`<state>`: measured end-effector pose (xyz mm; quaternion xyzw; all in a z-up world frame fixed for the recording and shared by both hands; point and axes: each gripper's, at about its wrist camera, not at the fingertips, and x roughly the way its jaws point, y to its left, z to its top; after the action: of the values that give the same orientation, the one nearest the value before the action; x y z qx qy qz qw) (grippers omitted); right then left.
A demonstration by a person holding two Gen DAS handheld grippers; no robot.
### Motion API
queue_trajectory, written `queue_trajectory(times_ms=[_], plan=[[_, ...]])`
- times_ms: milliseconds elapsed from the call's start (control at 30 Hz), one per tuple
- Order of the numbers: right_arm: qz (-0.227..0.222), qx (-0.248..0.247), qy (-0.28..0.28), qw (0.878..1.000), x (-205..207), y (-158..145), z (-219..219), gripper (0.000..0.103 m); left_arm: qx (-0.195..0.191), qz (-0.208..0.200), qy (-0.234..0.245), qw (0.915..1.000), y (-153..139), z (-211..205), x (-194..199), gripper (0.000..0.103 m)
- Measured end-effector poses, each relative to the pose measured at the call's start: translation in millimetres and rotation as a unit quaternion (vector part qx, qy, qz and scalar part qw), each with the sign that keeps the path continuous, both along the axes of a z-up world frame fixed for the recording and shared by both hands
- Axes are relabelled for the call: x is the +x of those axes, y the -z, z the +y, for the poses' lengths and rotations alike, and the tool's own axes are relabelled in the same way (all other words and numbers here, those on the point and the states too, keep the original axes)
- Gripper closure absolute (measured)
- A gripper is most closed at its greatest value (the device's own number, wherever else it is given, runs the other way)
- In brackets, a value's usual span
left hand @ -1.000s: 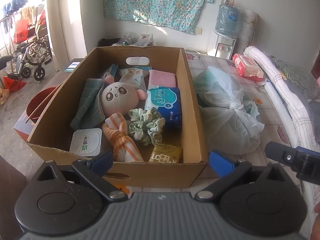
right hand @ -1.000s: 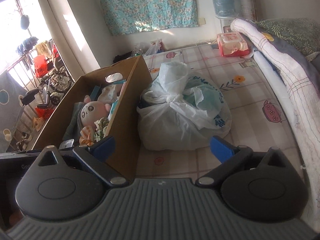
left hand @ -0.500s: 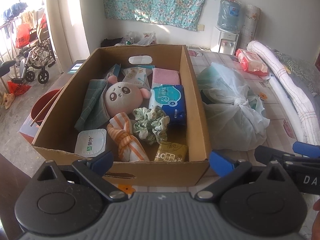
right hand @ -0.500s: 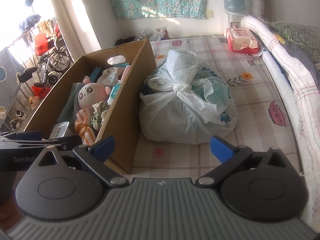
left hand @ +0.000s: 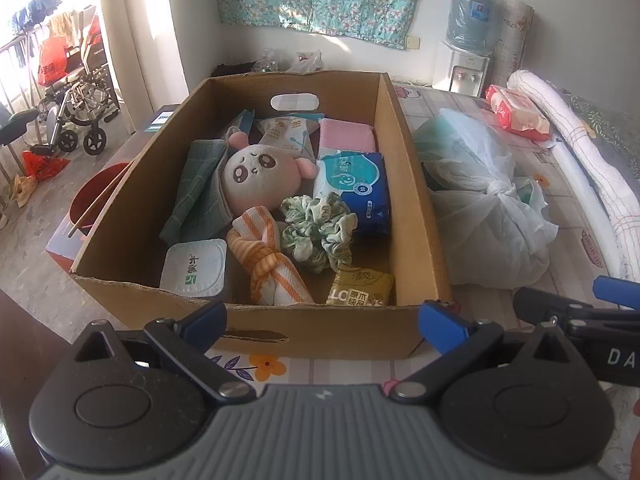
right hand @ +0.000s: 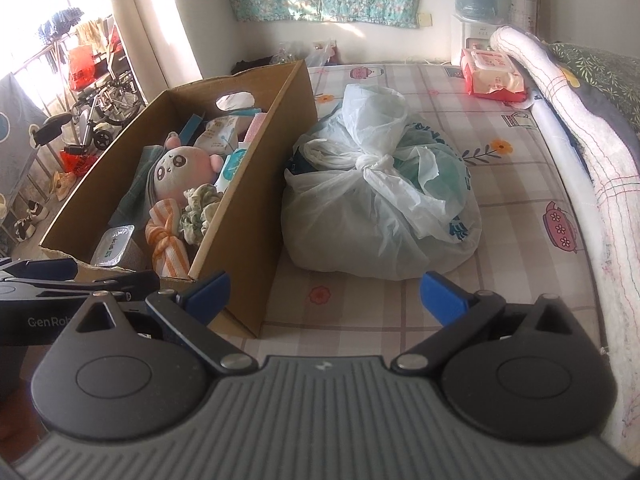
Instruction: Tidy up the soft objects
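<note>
A cardboard box [left hand: 416, 216] stands on the bed. In it lie a pink plush head [left hand: 260, 178], a green scrunchie [left hand: 318, 232], a knotted orange-striped cloth [left hand: 268, 264], a green towel [left hand: 198, 188], a blue tissue pack [left hand: 356, 186] and a pink sponge [left hand: 347, 135]. The box also shows in the right wrist view [right hand: 260, 216]. My left gripper [left hand: 322, 322] is open and empty, just before the box's near wall. My right gripper [right hand: 324, 296] is open and empty, before a tied white plastic bag [right hand: 380, 208].
The tied bag [left hand: 484, 208] lies right of the box. A red wipes pack [right hand: 494, 76] and a rolled quilt [right hand: 576, 128] lie at the far right. A red basin [left hand: 92, 200] and a wheelchair [left hand: 76, 120] stand on the floor to the left.
Both grippers have risen and tilted down a little, so the box contents and the bag show from higher. The right gripper has drawn closer beside the left. Nothing was grasped.
</note>
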<state>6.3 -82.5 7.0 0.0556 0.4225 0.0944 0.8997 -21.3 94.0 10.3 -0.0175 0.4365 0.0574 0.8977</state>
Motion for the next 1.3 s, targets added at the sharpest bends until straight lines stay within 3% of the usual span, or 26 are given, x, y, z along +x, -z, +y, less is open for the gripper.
queue_trajectory(times_ms=[1300], plan=[[0.029, 0.000, -0.006, 1.000, 5.6, 9.7, 6.3, 0.001, -0.006, 0.024, -0.007, 0.9997, 8.8, 6.6, 0.7, 0.002]])
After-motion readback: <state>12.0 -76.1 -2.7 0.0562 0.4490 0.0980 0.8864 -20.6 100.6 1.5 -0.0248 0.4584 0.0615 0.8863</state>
